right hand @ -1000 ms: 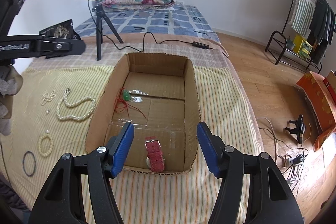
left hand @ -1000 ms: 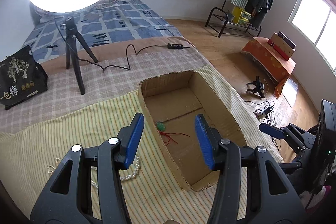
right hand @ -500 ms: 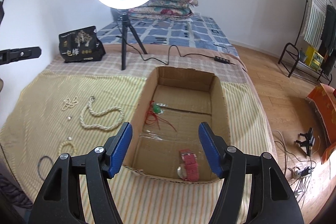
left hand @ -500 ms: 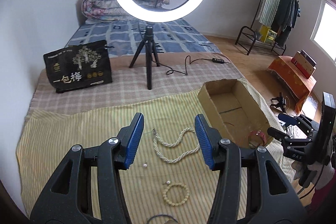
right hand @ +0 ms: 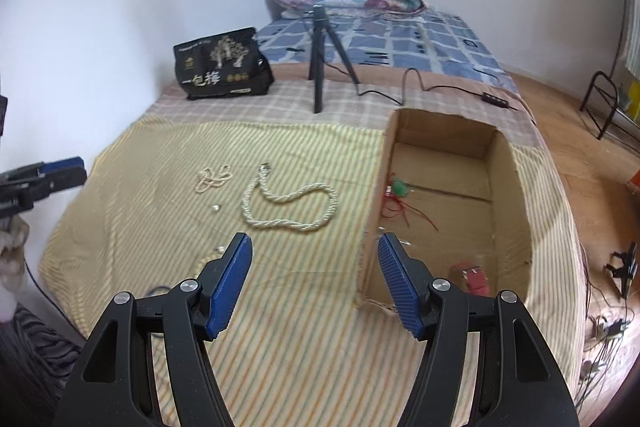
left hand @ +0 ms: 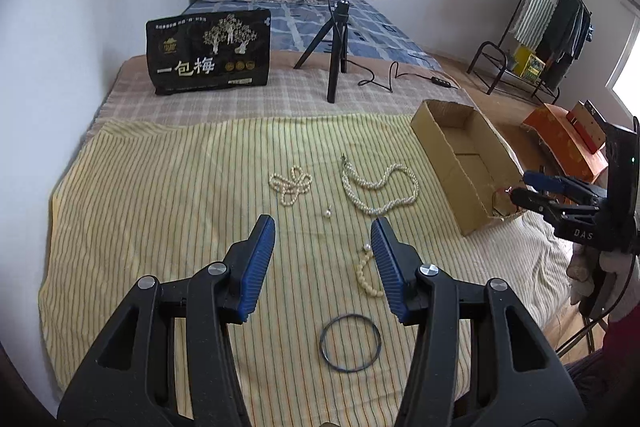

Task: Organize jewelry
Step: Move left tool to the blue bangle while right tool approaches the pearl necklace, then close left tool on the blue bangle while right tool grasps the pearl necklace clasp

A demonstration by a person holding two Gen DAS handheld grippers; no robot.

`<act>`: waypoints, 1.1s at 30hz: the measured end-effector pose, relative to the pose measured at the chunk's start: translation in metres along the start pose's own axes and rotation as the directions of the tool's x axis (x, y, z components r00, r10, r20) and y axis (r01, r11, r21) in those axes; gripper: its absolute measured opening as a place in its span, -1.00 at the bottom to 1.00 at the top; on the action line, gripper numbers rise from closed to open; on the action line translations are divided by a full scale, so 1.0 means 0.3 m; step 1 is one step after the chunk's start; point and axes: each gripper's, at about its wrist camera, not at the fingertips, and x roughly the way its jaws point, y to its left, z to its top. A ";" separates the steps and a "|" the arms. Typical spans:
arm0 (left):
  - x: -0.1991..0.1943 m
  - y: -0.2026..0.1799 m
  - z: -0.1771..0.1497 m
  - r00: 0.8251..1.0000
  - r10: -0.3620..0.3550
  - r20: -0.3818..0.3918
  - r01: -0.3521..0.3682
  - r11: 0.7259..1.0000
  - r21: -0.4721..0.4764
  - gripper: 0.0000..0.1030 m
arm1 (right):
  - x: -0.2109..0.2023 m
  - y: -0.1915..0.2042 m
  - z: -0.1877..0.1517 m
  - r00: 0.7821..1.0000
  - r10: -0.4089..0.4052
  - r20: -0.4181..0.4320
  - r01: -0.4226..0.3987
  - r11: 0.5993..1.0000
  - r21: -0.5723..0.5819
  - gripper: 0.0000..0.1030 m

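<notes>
On the striped yellow cloth lie a large pearl necklace (left hand: 380,189) (right hand: 290,205), a small pearl strand (left hand: 290,183) (right hand: 212,179), a loose pearl (left hand: 327,214), a bead bracelet (left hand: 366,277) and a dark ring (left hand: 351,343). The cardboard box (left hand: 472,187) (right hand: 512,195) holds a green pendant on red cord (right hand: 398,189) and a red watch (right hand: 474,279). My left gripper (left hand: 323,239) is open and empty above the cloth, over the bracelet and ring. My right gripper (right hand: 315,257) is open and empty, near the box's left wall.
A ring light on a tripod (left hand: 336,67) and a black bag (left hand: 208,53) stand at the back of the bed. A cable (right hand: 440,89) runs behind the box. The bed edge and wooden floor lie to the right of the box.
Both grippers have swung left, away from the box and toward the jewelry on the cloth. Both stayed open and empty.
</notes>
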 end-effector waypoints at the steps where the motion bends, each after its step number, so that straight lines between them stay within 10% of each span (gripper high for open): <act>1: 0.006 0.006 -0.025 1.000 -0.005 -0.016 0.005 1.000 -0.004 0.00 | 0.009 0.017 0.003 1.000 0.004 -0.002 -0.004 1.000 -0.011 0.26; 13: 0.157 0.002 -0.230 0.977 -0.029 -0.213 0.035 0.999 0.025 -0.33 | 0.195 0.112 -0.021 0.992 0.061 -0.108 -0.060 0.998 0.019 0.26; 33: 0.318 -0.035 -0.333 0.933 -0.016 -0.360 0.052 0.995 0.089 -0.46 | 0.556 0.206 0.125 0.950 -0.095 -0.297 -0.025 0.926 -0.378 -0.23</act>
